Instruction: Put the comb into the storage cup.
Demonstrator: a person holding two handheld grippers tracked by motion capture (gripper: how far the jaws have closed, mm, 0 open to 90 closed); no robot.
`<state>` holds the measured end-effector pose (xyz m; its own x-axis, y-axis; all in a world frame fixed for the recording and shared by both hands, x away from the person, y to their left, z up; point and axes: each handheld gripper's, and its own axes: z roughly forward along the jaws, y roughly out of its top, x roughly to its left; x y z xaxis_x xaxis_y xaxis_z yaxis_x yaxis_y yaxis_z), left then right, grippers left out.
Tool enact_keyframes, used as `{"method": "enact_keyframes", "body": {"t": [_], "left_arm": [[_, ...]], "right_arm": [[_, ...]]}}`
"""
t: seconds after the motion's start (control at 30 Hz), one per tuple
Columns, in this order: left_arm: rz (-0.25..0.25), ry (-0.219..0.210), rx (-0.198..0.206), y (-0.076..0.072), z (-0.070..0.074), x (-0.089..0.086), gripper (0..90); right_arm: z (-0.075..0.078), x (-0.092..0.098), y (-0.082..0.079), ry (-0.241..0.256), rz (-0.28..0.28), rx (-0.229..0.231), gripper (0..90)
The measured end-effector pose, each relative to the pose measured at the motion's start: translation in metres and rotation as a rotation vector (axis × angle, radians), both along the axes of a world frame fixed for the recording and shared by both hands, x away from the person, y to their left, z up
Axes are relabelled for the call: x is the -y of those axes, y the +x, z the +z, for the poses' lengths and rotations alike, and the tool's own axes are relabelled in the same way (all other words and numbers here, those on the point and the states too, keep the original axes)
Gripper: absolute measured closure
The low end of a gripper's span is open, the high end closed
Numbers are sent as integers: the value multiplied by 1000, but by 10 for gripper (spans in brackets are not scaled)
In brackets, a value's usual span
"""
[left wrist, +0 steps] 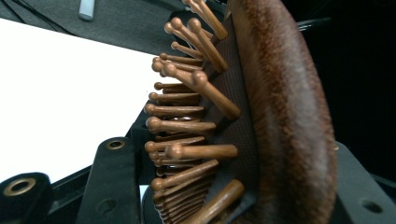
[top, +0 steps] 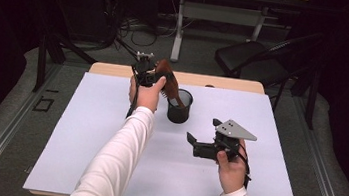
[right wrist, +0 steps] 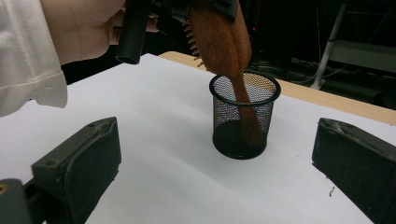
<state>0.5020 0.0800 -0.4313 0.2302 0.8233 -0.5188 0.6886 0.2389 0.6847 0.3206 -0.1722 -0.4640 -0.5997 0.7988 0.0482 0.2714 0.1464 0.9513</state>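
A brown wooden hairbrush [top: 167, 77] [right wrist: 219, 42] with round-tipped wooden pins [left wrist: 187, 126] is held by its head in my left gripper [top: 151, 77], which is shut on it. Its handle reaches down inside a black mesh cup [top: 180, 107] [right wrist: 243, 116] standing upright on the white table [top: 107, 135]. In the left gripper view the brush head [left wrist: 285, 121] sits between the black jaws. My right gripper [top: 203, 134] hovers in front of the cup to its right, open, with nothing between its jaws, pointing at the cup.
The white sheet covers a wooden table whose far edge [top: 224, 83] shows behind the cup. Beyond it stand a black chair [top: 258, 58], a desk frame [top: 181, 23] and cables on the floor [top: 135, 32].
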Motion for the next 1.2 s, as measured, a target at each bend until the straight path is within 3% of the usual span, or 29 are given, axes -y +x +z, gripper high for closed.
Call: {"method": "enact_keyframes", "body": {"t": [1.2], "left_arm": [[17, -12, -6, 1, -9, -4, 478]], "right_arm": [[-1, -2, 0, -4, 4, -2, 13]]}}
